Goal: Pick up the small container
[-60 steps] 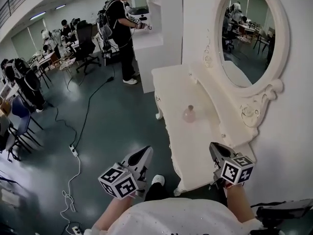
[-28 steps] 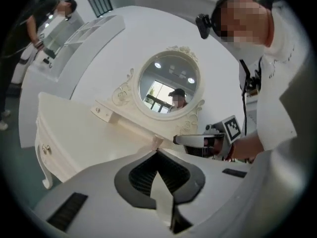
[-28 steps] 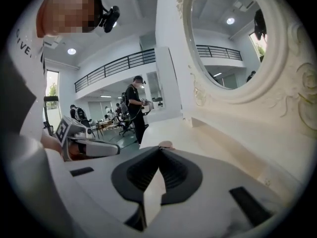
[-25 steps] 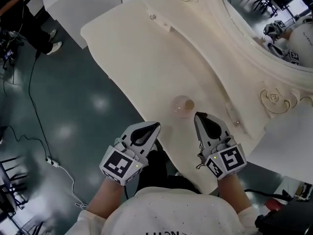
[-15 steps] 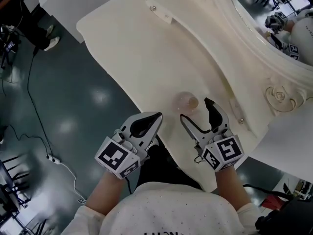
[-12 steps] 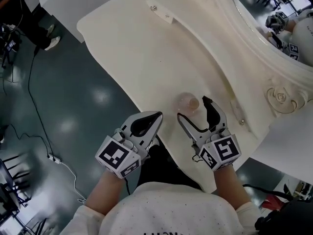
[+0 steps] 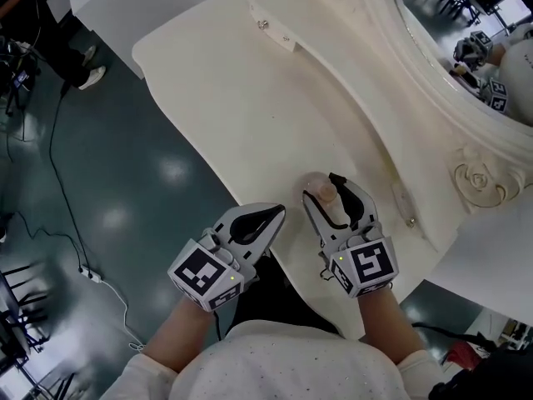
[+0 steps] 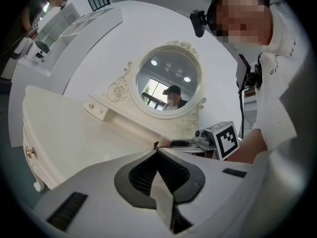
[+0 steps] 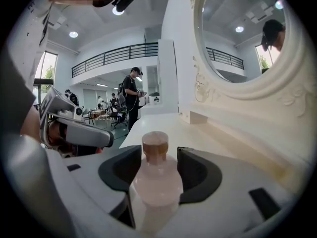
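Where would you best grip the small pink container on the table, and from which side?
I'd grip the small container at its wide belly, below the narrow neck, coming level from the front edge of the table: it stands upright. The right gripper is closing its jaws there.

Head view: from above the front edge of the counter [image 7: 250, 98], looking steeply down. Left gripper view: low at that front edge, facing across to the mirror [image 8: 168, 83]. Right gripper view: low, facing along the counter to its far end, very near the bottle [image 9: 156, 177]. Shared by all: counter top and mirror frame.
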